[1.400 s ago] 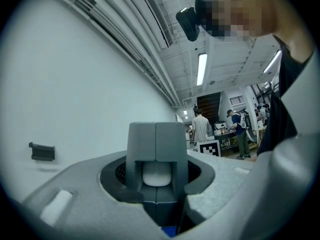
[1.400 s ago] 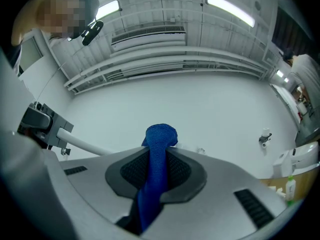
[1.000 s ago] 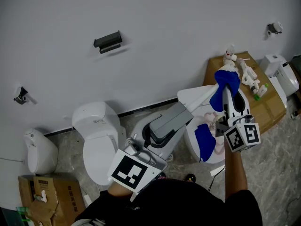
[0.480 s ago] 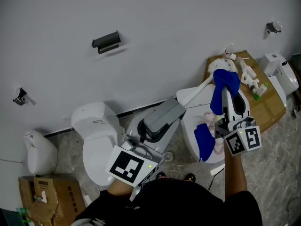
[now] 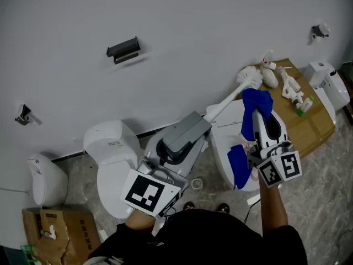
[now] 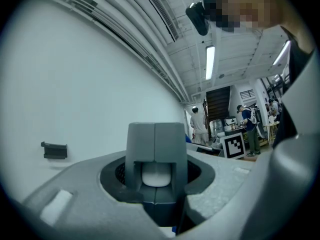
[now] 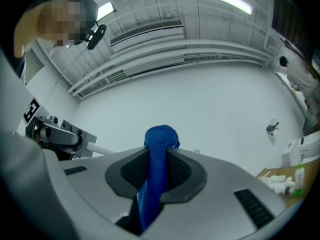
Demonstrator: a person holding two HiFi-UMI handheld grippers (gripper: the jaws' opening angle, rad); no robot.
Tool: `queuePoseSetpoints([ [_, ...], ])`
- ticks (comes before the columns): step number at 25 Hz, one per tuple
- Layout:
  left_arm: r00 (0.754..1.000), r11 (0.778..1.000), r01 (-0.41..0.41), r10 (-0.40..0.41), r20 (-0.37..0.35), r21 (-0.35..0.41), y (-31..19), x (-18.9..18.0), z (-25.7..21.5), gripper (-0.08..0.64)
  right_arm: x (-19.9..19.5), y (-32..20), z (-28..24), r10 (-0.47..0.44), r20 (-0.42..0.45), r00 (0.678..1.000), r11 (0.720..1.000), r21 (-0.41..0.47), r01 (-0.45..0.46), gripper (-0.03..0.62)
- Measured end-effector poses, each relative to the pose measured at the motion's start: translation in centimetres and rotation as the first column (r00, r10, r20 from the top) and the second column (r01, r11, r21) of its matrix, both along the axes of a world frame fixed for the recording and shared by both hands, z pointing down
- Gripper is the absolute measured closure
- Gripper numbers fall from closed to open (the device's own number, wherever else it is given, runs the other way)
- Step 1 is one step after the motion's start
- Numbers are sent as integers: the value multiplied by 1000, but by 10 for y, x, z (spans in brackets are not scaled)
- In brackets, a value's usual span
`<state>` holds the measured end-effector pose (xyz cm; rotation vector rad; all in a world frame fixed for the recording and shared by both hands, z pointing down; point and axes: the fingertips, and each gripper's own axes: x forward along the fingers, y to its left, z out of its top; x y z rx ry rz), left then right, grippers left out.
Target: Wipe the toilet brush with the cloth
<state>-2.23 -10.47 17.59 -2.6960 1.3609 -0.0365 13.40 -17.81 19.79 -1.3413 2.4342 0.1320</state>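
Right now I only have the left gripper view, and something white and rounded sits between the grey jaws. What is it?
Observer: The long white plastic handle of the white-bristled toilet brush; the left gripper is shut on it.
Operator: Where's the cloth?
Observer: The blue fabric cloth is clamped in the right gripper, draped over its tip.
Operator: Is it on the brush?
Observer: In the head view its top edge lies right beside the brush's neck; contact I can't confirm.
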Motion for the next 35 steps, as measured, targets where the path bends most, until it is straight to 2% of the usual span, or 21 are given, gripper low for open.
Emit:
queuePoseSetpoints([
  [12, 1000, 1000, 15, -14, -6, 12, 2, -2, -3, 397, -43, 23, 26, -127, -23, 992, 991, -45, 126, 528],
  [23, 1000, 1000, -5, 5, -16, 4, 2, -1, -3, 397, -96, 49, 29, -277, -55, 959, 960, -52, 274, 528],
  [29, 1000, 1000, -21, 21, -16, 0, 5, 1, -3, 397, -110, 57, 25, -327, -46, 944, 945, -31, 326, 528],
  [35, 999, 999, -40, 40, -12, -6, 9, 9, 1, 397, -111, 57, 22, -335, -37, 942, 942, -17, 334, 528],
])
